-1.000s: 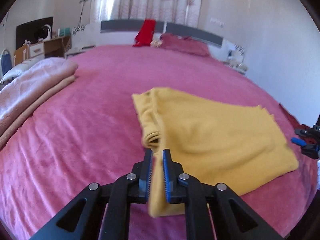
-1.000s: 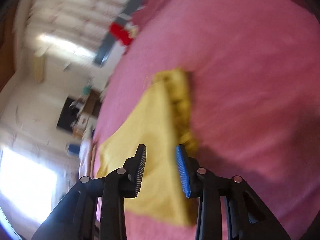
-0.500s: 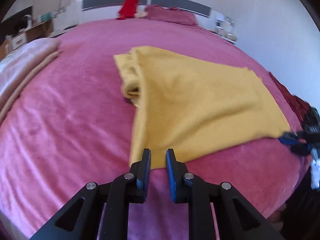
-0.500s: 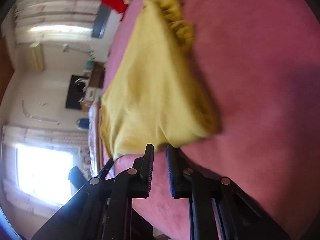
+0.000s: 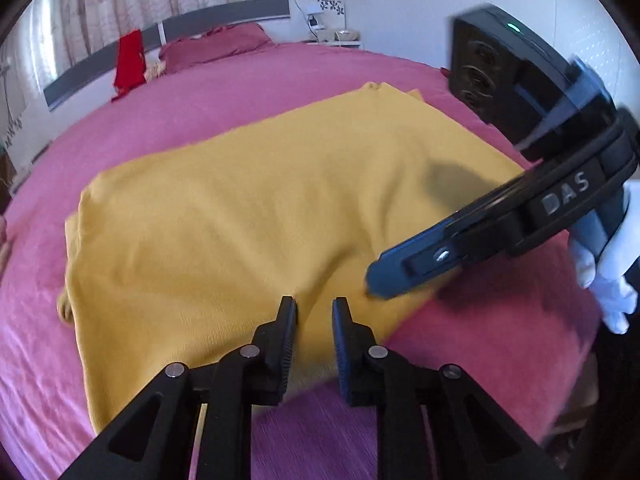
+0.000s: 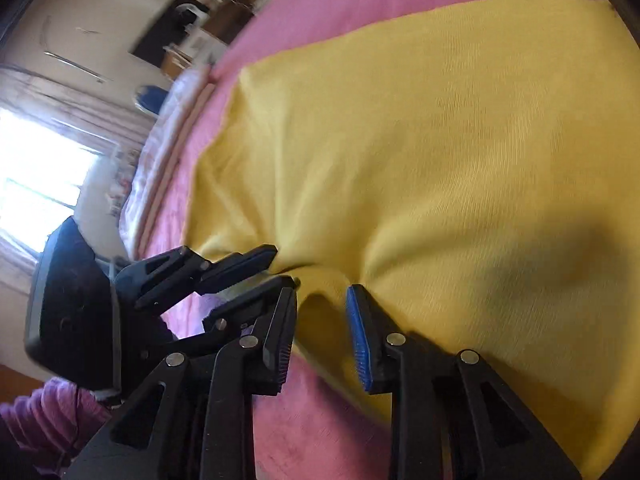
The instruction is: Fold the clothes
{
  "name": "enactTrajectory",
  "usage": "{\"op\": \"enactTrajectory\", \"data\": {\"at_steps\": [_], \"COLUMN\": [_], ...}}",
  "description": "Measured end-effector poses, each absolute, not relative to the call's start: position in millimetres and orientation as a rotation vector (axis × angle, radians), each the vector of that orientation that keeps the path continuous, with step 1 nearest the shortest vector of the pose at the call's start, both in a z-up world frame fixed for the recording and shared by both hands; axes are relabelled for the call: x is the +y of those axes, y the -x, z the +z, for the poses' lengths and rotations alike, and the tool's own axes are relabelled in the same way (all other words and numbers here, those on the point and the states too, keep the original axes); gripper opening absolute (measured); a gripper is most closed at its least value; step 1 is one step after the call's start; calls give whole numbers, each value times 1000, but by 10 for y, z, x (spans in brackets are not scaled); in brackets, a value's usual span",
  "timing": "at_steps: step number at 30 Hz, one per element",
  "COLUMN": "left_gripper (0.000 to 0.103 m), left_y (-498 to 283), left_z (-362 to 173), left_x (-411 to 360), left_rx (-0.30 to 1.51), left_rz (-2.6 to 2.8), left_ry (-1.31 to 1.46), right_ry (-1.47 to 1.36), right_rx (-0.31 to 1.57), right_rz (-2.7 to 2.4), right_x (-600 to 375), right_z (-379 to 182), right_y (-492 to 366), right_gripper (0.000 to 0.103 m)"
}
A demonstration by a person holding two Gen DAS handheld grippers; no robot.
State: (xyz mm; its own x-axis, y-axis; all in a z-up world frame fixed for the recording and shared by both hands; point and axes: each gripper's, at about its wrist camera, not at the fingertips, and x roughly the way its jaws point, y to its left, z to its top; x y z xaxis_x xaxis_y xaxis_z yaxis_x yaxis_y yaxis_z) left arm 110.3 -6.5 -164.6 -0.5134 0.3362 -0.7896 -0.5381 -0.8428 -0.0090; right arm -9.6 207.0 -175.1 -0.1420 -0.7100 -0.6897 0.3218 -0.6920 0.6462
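Pink bedspread (image 5: 280,76) near its front edge: yellow garment (image 5: 248,208) looks folded once, more folds left, with left gripper (image 5: 314,312) and right gripper (image 6: 322,300) jaws opening apart over its hem, nothing clamped.

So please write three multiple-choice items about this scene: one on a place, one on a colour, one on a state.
1. Where does the red cloth hang?
A. on the headboard
B. on the yellow garment
C. on the bedside table

2. What colour is the bed cover?
A. grey
B. pink
C. white

3. How does the yellow garment lie?
A. rolled into a ball
B. hung from a hanger
C. spread flat on the bed

Answers: 1 A, it drapes over the grey headboard. 2 B, pink shows all around the garment. 3 C, it lies wide and flat, with both grippers at its near edge.
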Motion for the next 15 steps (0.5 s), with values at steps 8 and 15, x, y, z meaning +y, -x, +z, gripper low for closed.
{"op": "enactTrajectory", "data": {"at_steps": [8,15], "left_gripper": [17,18], "left_y": [-1238,-723], "left_z": [-1331,-1518], "left_x": [-353,-518], "left_rx": [232,78], "left_rz": [2240,2378], "left_ry": [1135,1280], "right_ry": [-1383,-1331], "right_rx": [-697,-809], "right_rz": [-1808,-1868], "right_x": [2533,2537], "right_z": [-1801,-1677], "right_y": [-319,228], "right_gripper": [31,65]}}
